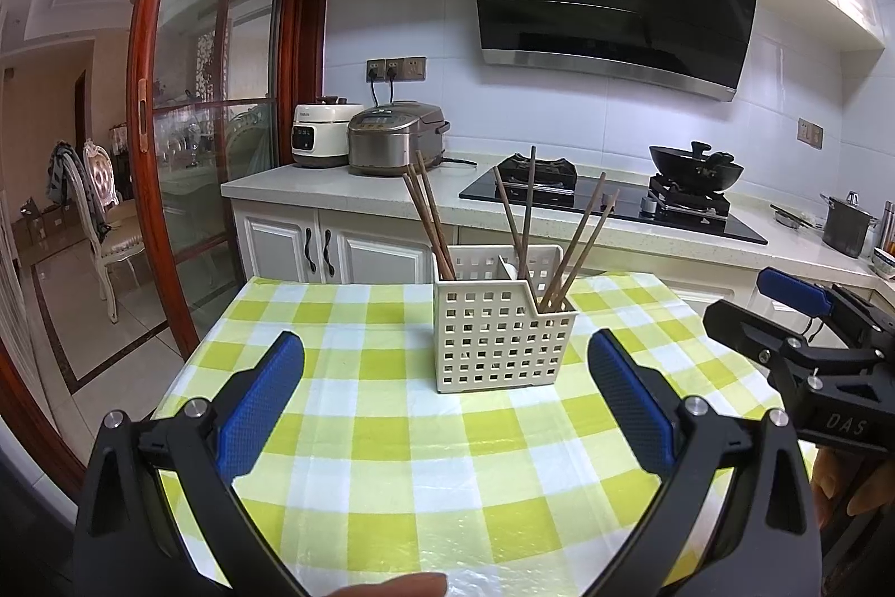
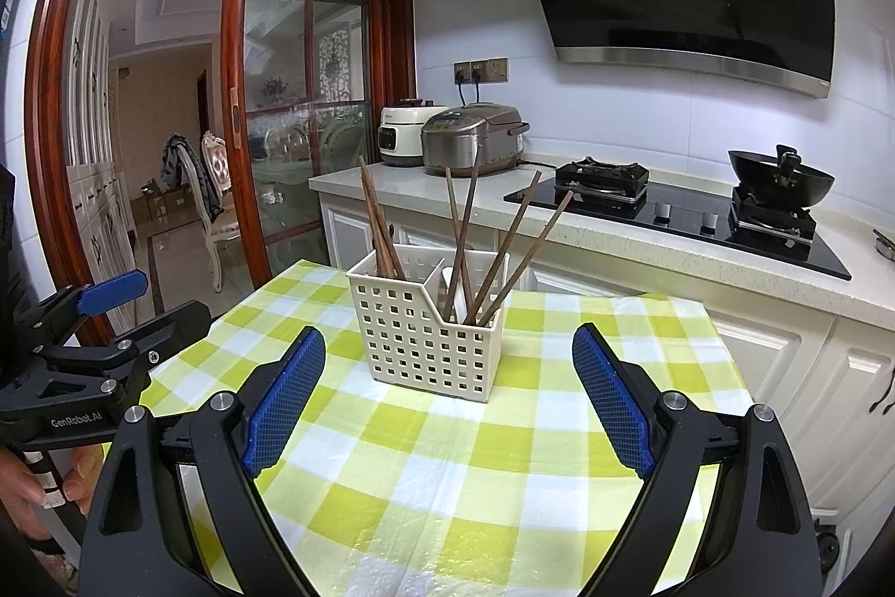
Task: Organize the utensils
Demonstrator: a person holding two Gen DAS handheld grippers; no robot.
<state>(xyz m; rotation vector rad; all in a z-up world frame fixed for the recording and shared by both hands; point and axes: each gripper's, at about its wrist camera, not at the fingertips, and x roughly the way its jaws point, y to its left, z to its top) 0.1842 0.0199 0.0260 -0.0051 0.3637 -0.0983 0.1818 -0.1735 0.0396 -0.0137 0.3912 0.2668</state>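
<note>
A cream perforated utensil caddy (image 1: 495, 337) (image 2: 425, 337) stands on a green-and-white checked tablecloth (image 1: 391, 440) (image 2: 475, 457). Several brown wooden chopsticks (image 1: 576, 244) (image 2: 506, 255) stand in its compartments, some at the left, others leaning right. A white utensil shows faintly inside. My left gripper (image 1: 447, 351) is open, short of the caddy, nothing between its blue pads. My right gripper (image 2: 450, 345) is open too, also short of the caddy and empty. Each gripper shows at the edge of the other's view, the right one (image 1: 794, 317) and the left one (image 2: 112, 311).
A kitchen counter (image 1: 335, 183) behind the table carries two rice cookers (image 1: 391, 138), a gas hob (image 1: 615, 200) with a black wok (image 1: 696, 166) and a steel pot (image 1: 847, 222). A wood-framed glass sliding door (image 1: 184, 121) stands to the left. A person's hand (image 2: 22, 496) holds the left gripper.
</note>
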